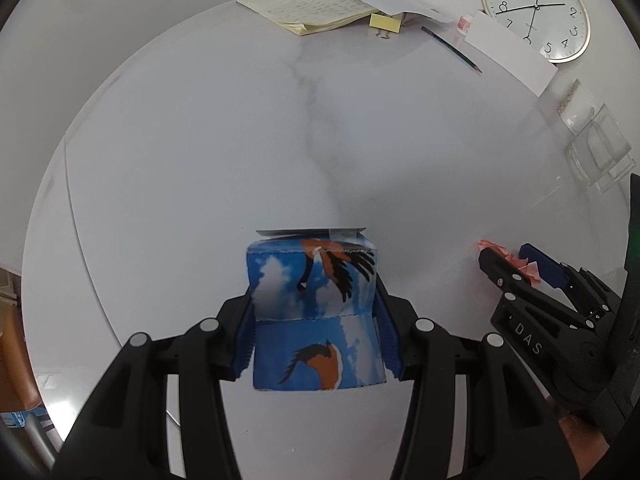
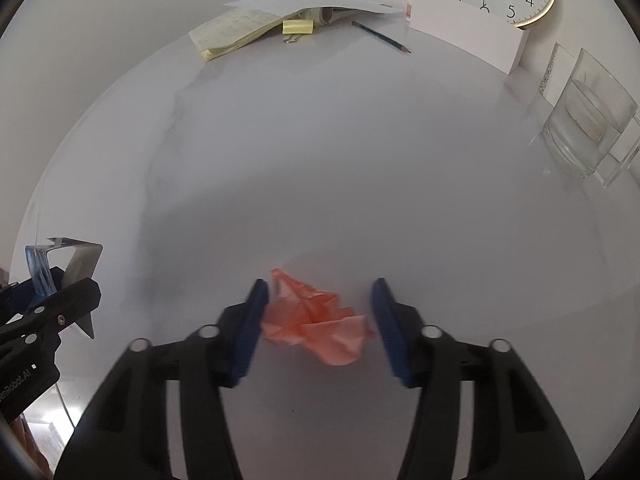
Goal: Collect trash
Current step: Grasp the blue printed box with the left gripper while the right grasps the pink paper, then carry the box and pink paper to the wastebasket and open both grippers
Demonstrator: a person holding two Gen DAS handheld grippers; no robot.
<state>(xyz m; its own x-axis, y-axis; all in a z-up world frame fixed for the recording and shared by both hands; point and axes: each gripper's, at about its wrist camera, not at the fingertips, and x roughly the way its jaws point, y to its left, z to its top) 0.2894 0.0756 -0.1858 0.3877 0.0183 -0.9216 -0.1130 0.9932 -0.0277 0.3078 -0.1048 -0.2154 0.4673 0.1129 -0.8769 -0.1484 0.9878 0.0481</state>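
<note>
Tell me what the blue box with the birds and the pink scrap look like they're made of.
The blue box looks like printed, slightly glossy cardboard: crisp fold lines, a flat flap on top, and a silvery lining in the right wrist view. The pink scrap looks like thin matte paper, maybe tissue: it is crumpled into soft creases with slightly translucent edges.

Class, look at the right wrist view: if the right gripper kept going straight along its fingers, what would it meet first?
The crumpled pink paper, already between the right gripper's blue pads. Just beyond lies the white marble tabletop, probably close underneath, though depth is hard to judge.
</note>
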